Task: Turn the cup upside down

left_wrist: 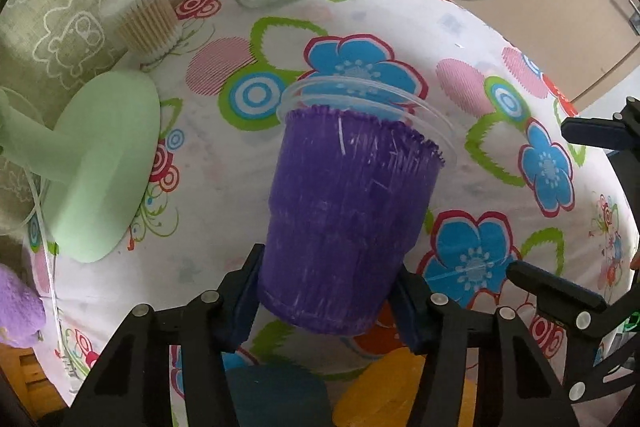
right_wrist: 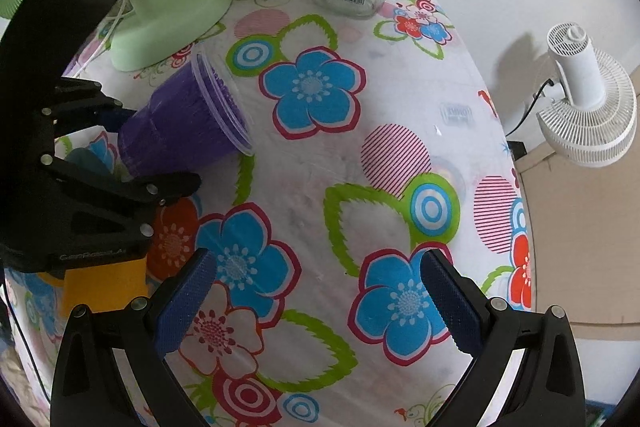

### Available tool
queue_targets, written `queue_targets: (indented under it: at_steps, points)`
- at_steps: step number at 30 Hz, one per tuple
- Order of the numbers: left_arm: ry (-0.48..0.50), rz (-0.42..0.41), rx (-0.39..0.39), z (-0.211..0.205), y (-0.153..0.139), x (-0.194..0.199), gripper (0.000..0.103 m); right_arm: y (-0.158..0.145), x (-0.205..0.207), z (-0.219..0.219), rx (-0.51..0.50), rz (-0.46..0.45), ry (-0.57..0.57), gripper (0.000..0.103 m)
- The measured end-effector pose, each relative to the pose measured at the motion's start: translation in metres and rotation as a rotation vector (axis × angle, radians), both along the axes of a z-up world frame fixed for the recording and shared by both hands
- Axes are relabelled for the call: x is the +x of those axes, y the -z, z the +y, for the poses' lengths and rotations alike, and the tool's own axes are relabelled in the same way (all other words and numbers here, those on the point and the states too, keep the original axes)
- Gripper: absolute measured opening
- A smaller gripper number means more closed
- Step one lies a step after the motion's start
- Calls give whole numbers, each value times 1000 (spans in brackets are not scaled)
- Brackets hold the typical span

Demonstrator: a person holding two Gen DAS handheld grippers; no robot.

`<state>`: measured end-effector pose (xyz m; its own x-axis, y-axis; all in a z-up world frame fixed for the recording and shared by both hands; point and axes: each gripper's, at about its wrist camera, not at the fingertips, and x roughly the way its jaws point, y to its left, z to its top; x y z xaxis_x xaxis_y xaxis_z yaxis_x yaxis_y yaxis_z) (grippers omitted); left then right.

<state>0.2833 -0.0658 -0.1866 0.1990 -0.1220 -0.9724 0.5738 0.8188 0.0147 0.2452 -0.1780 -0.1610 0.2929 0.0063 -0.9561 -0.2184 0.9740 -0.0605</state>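
Your left gripper (left_wrist: 326, 301) is clamped on the purple cup (left_wrist: 344, 219), tilted above the flowered tablecloth (right_wrist: 320, 171), rim toward 1 o'clock. Your right gripper (right_wrist: 316, 307) hangs open, empty.

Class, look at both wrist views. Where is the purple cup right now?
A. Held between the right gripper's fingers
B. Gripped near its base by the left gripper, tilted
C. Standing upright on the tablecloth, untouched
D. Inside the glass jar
B: the left gripper clamps the purple cup near its base and the cup is tilted, while the right gripper is open and holds nothing.
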Motion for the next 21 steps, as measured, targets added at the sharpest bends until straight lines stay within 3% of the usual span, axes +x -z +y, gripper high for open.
queue_targets:
  at_steps: [13,21]
  points:
    - [-73,-65,-29,-6,-40,-24,58,-26,-10,-6,41,-21,23,103]
    - [-139,-118,-44,2,-76,-58,58,-50,-29,-6,82,-31,27,103]
